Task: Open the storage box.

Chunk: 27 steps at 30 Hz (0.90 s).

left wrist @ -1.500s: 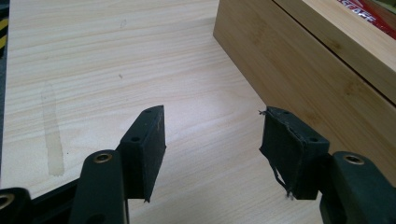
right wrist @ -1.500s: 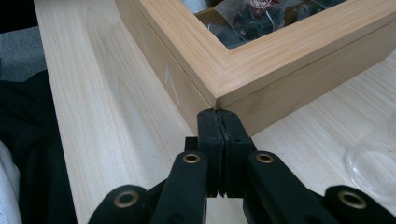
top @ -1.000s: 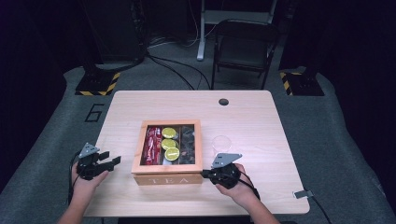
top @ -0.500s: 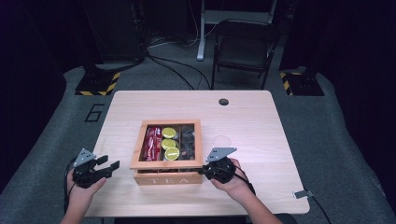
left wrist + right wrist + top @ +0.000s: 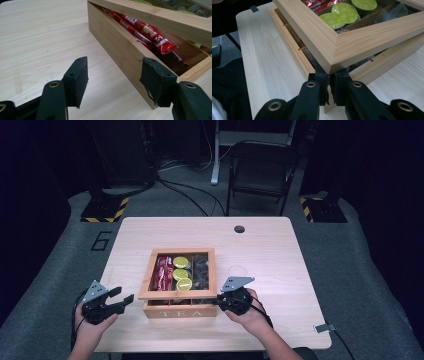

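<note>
Right gripper [image 5: 329, 86] fingers pressed nearly together under lid [image 5: 352, 42] corner, propping tea box [image 5: 180, 307] open; left gripper [image 5: 116, 83] spread, empty.

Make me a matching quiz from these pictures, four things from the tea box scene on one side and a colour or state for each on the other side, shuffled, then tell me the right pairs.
Things:
1. lid
2. round pods
3. long packets
4. left gripper

Colour or state:
A. red
B. open, holding nothing, beside the tea box
C. lime green
D. raised at its front edge, with the right gripper under its corner

Pairs: 1-D, 2-C, 3-A, 4-B
</note>
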### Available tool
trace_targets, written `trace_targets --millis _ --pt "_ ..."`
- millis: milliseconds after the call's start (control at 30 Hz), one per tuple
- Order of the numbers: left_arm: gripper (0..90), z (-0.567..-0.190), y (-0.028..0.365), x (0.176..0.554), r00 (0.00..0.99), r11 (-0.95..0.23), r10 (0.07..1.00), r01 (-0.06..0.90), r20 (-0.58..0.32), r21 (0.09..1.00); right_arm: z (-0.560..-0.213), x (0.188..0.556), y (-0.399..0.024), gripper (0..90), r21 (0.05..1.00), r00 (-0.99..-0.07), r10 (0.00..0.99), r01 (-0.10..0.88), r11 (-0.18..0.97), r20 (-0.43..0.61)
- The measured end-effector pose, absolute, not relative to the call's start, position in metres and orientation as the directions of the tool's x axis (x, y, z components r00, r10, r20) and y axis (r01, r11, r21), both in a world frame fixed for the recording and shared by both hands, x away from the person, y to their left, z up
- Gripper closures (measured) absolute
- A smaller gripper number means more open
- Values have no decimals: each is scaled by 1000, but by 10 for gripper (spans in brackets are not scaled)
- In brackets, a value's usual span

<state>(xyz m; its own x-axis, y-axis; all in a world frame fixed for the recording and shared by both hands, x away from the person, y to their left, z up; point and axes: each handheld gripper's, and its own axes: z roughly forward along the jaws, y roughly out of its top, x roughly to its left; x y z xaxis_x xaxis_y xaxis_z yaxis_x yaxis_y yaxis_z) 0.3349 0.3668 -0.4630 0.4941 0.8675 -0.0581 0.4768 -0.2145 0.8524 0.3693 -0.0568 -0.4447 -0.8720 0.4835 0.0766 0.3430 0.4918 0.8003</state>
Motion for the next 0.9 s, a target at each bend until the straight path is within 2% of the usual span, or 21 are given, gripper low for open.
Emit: trace_targets --millis 400,667,900 --pt "393 -459 356 333 537 -253 843 455 -36 854 -444 368 -57 845 808 -868 490 347 477 83" --pt "395 -449 335 329 600 -309 800 404 6 861 -443 369 -58 845 815 -867 490 343 467 84" --pt "395 -448 322 329 612 -314 791 401 3 861 -442 368 -58 844 819 -863 498 349 456 90"
